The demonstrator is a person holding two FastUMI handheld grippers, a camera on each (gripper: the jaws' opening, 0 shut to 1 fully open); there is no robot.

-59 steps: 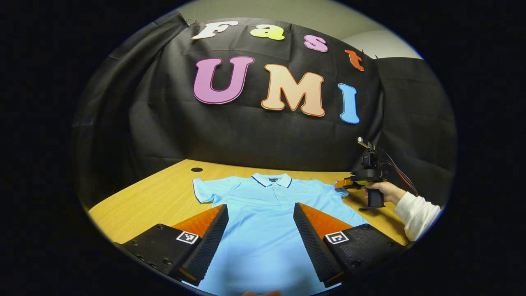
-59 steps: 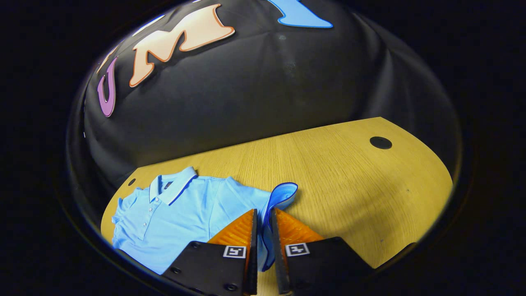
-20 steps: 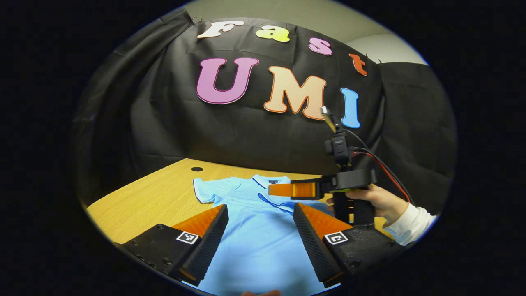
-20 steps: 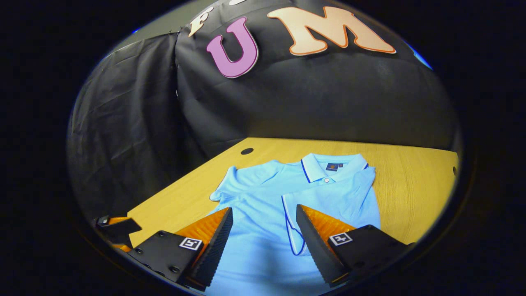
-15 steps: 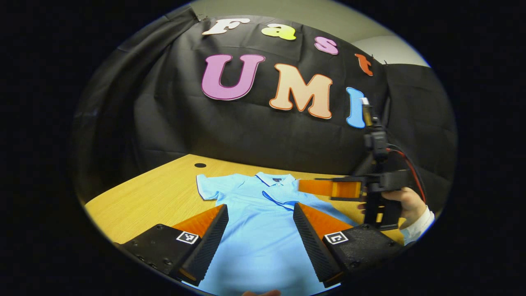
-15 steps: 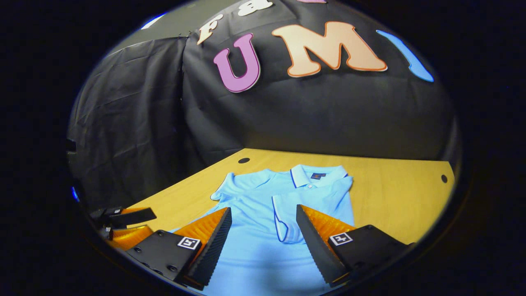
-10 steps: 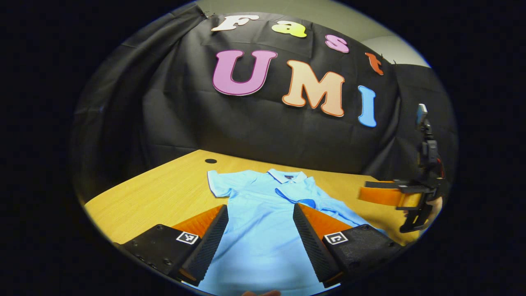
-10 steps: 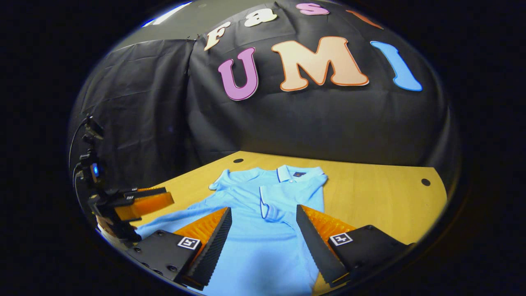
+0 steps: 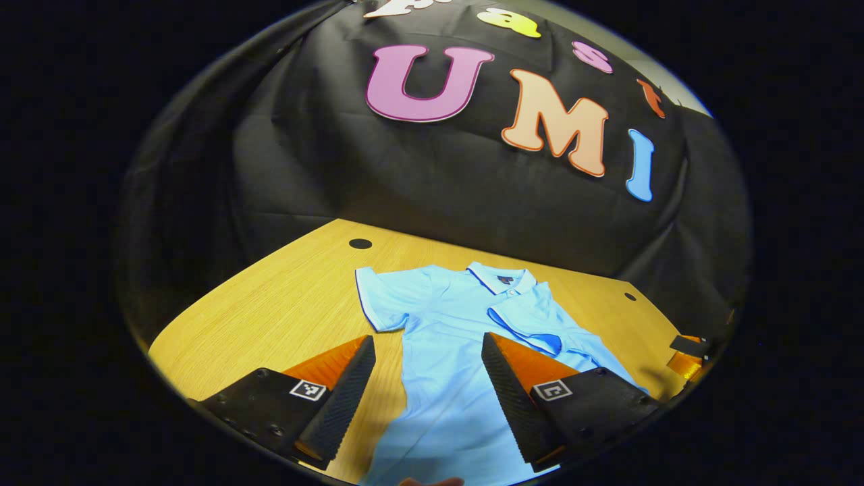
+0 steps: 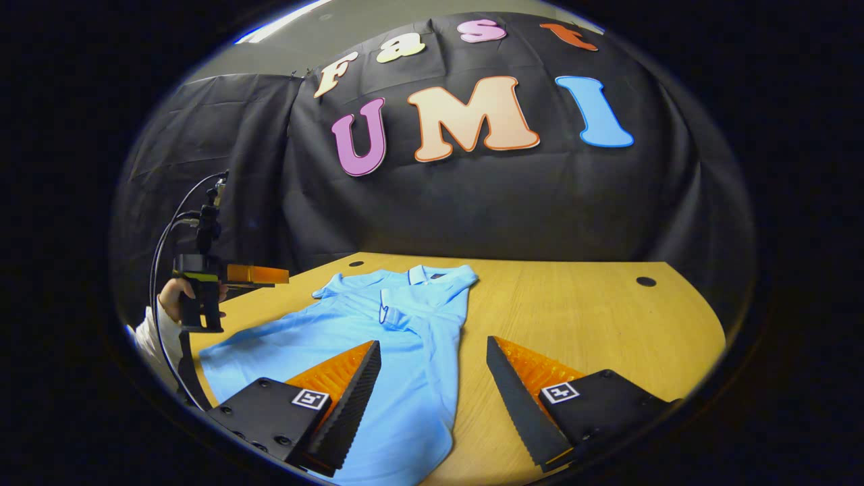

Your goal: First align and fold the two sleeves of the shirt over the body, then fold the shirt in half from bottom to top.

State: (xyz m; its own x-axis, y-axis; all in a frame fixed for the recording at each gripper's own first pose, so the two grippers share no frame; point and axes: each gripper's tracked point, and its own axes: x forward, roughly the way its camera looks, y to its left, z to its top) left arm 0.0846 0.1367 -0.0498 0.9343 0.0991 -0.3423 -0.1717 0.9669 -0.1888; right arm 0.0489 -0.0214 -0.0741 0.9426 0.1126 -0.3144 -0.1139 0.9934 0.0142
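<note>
Wooden table [image 9: 283,304] holds the shirt [image 9: 459,337] lying flat, one sleeve [image 9: 526,320] folded over its body. Left gripper [image 9: 426,378] and right gripper [image 10: 432,385] hover above, fingers apart, holding nothing.

I read this as a staged recording booth, not a home. Black cloth wall [image 10: 472,202] hangs wrinkled from 9 to 3 o'clock in the right gripper view, pinned up as a backdrop. Plain pale room wall [image 10: 283,40] shows above it at 11 o'clock. Wooden desk [image 10: 594,324] with round cable holes [image 10: 646,281], office type. Cabled handheld left gripper [image 10: 260,274] at 9 o'clock.
</note>
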